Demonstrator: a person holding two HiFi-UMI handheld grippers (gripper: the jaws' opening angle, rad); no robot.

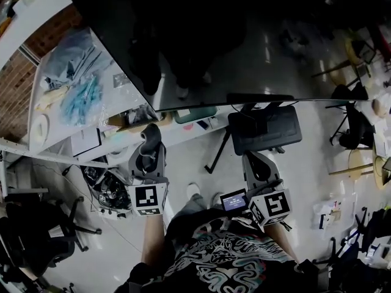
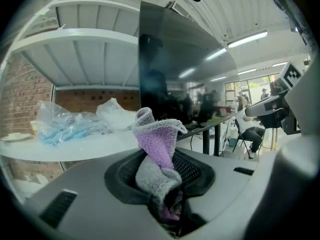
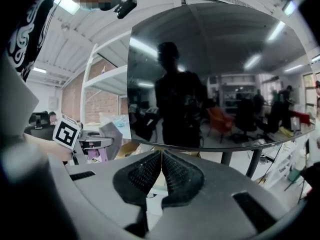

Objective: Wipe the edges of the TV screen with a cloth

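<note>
The big dark TV screen fills the top of the head view, and its lower edge runs just beyond both grippers. My left gripper points at the screen's lower left corner. It is shut on a purple and grey cloth, which sticks up out of the jaws a little short of the screen's left edge. My right gripper is below the lower edge, further right. Its jaws are shut with nothing between them, facing the screen. The left gripper shows at that view's left.
A white table under the screen holds clear plastic bags. A black office chair stands below the screen's edge, another at the lower left. Cables and gear lie on the floor. A brick wall is behind the table.
</note>
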